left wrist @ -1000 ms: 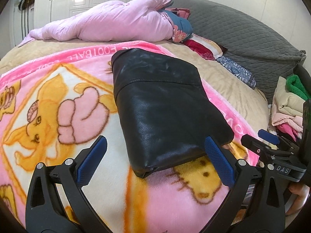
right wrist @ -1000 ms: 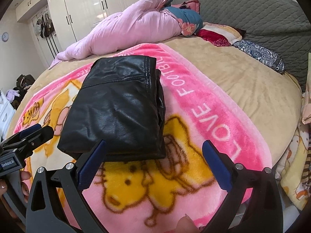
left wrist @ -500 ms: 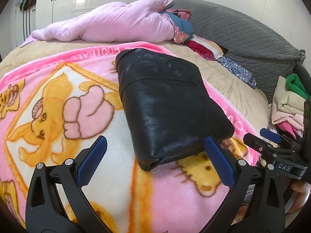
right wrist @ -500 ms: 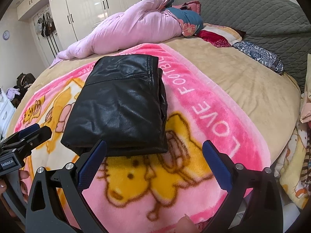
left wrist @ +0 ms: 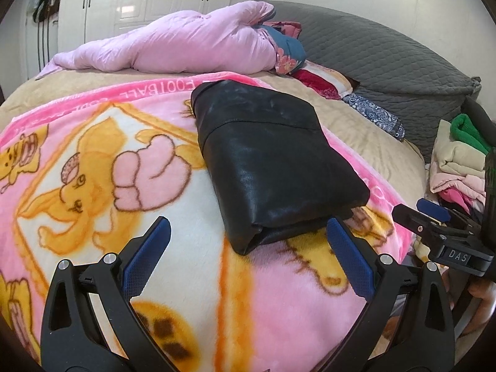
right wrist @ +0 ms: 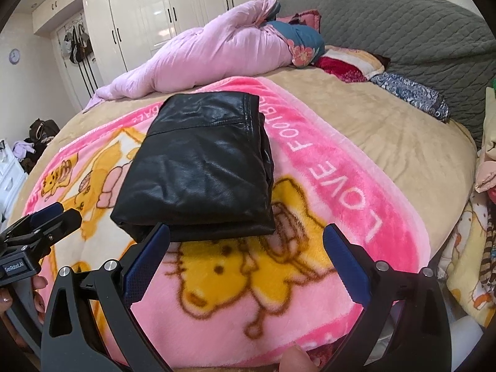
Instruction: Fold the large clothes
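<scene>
Folded black leather garment (left wrist: pixel 272 167) on pink cartoon blanket (left wrist: pixel 102 167) over tan bed (right wrist: pixel 387 130). Pink duvet (right wrist: pixel 210 52) and white wardrobes (right wrist: pixel 161 9) far behind. Left gripper (left wrist: pixel 248 241) and right gripper (right wrist: pixel 248 241) both spread apart, empty.

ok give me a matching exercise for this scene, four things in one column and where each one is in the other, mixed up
Things:
1. black leather jacket
2. lilac duvet
3. stack of folded clothes
4. white wardrobe

Places:
A. bundled up at the far side of the bed
B. against the wall beyond the bed
C. folded on the pink cartoon blanket
D. past the right edge of the bed in the left wrist view

Pairs: 1-C, 2-A, 3-D, 4-B
</scene>
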